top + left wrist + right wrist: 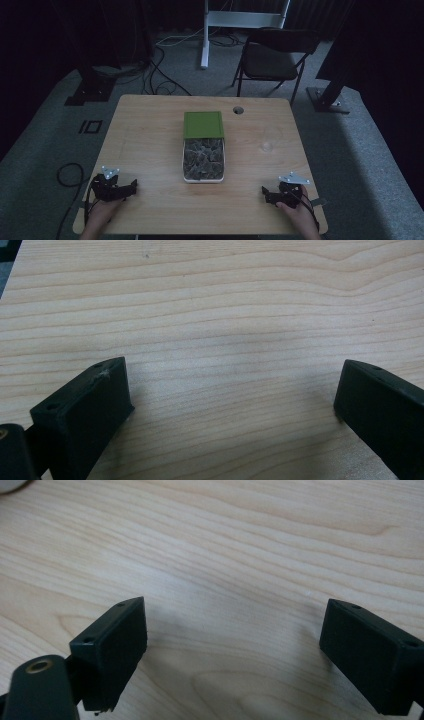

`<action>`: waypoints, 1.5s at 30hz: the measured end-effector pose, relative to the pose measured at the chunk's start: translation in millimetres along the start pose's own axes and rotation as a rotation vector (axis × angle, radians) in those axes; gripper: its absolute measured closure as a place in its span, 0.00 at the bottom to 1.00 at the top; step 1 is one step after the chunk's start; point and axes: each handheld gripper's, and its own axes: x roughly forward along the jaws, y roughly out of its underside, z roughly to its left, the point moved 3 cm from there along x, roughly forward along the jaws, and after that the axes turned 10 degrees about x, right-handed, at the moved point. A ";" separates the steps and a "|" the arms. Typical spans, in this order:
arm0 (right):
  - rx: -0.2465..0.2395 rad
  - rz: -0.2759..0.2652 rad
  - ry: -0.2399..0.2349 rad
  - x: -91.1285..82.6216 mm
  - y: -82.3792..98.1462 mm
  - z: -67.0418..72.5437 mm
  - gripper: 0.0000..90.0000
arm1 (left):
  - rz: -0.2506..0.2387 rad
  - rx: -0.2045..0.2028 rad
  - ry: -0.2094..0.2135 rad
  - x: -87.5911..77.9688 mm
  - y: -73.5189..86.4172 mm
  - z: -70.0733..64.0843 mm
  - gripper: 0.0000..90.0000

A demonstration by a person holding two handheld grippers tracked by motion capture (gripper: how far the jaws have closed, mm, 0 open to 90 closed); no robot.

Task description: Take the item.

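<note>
Resting on table (150,135), left gripper (232,390), right gripper (232,630), jaws wide, empty

Pale wooden table top (150,150): light tan, wavy darker grain lines across it. Flat square green lid (203,124): plain mid green. White-rimmed rectangular tray (182,165): pale rim, contents mottled grey-green and brown, leaf-like patchwork. Black two-jaw left gripper (134,187) (232,390): matte black jaws, whitish scuff on one jaw edge, light grey plate on top. Black two-jaw right gripper (263,191) (233,630): matte black, brass-coloured ring at screw hole, grey plate. Black folding chair (272,55): plain black. Carpet floor (45,145): dull grey-green.
</note>
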 end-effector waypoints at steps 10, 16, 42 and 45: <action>-0.007 -0.042 -0.003 -9.9 -14.8 6.9 0.14 | 0.000 0.000 0.000 0.0 0.0 0.0 0.02; -0.023 -0.058 -0.024 -14.9 -22.9 12.6 0.14 | 0.000 0.000 0.000 0.0 0.0 0.0 0.02; -0.029 -0.119 -0.134 -22.2 -63.9 43.3 0.15 | 0.000 0.000 0.000 0.0 0.0 0.1 0.02; -0.038 -0.131 -0.155 -23.9 -70.1 48.7 0.15 | 0.000 0.000 0.000 0.0 0.0 0.1 0.02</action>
